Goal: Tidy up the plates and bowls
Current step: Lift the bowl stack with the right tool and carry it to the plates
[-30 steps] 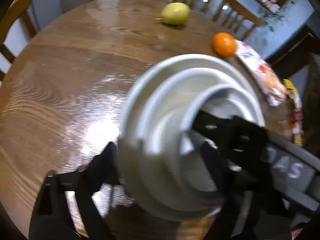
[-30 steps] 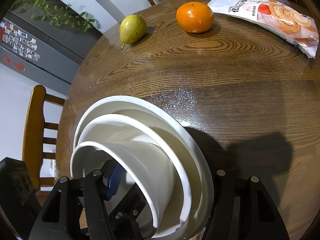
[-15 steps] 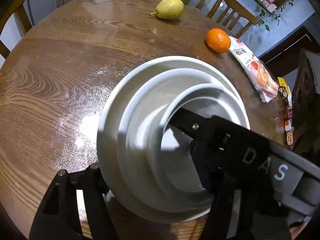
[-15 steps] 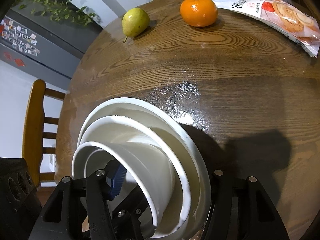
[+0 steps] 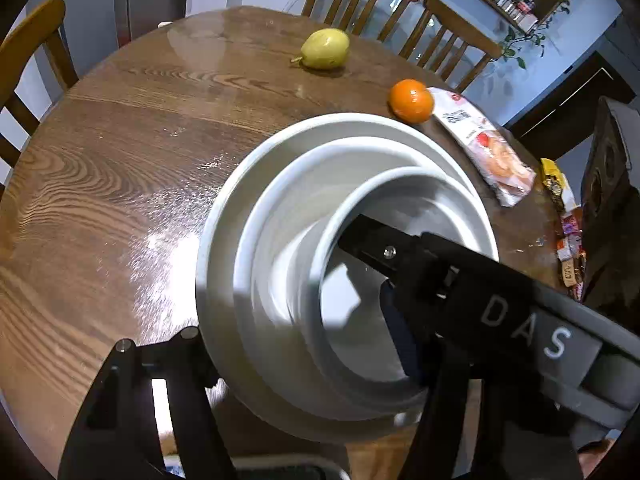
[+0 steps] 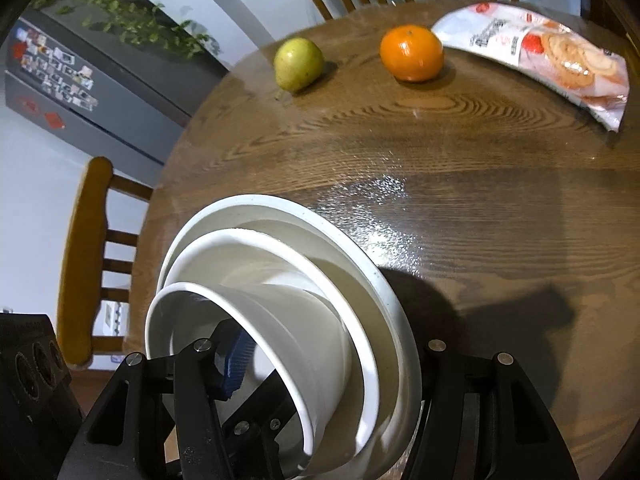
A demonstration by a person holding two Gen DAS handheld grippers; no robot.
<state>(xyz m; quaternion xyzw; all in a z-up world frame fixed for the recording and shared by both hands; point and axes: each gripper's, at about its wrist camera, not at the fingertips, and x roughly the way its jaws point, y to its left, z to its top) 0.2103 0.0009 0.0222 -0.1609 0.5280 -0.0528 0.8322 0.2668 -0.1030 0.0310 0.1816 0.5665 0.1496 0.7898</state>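
while both of your grippers are closing in on the same stack of white dishes, your left gripper (image 5: 304, 344) is standing partly open with one finger (image 5: 176, 380) outside the stack's near rim and the other reaching inside the innermost bowl (image 5: 360, 340); the pads seem to be pinching the nested walls between them. your right gripper (image 6: 316, 360) is doing the mirror of that, partly open, one finger (image 6: 200, 384) with its blue pad inside the small bowl (image 6: 256, 320) and the other finger (image 6: 472, 384) outside the plate's rim, so the stack's edge is sitting clamped between them. in the left wrist view the right gripper (image 5: 404, 292) is showing too, a black arm with white lettering lying across the bowl's mouth.

the stack itself is three pieces: a small deep bowl nested in a wider bowl (image 5: 288, 184), both resting in a broad plate (image 5: 224, 216). it is tilting toward your cameras, and whether it is touching the round wooden table (image 5: 120, 168) is hard to tell.

beyond the stack an orange (image 5: 412, 101) is sitting near the table's far edge, with a snack packet (image 5: 484, 148) just beside it, away from the stack. a green pear (image 5: 325, 48) is lying farther from the stack than the orange, well apart from it. wooden chairs (image 5: 452, 36) are standing past the far edge.
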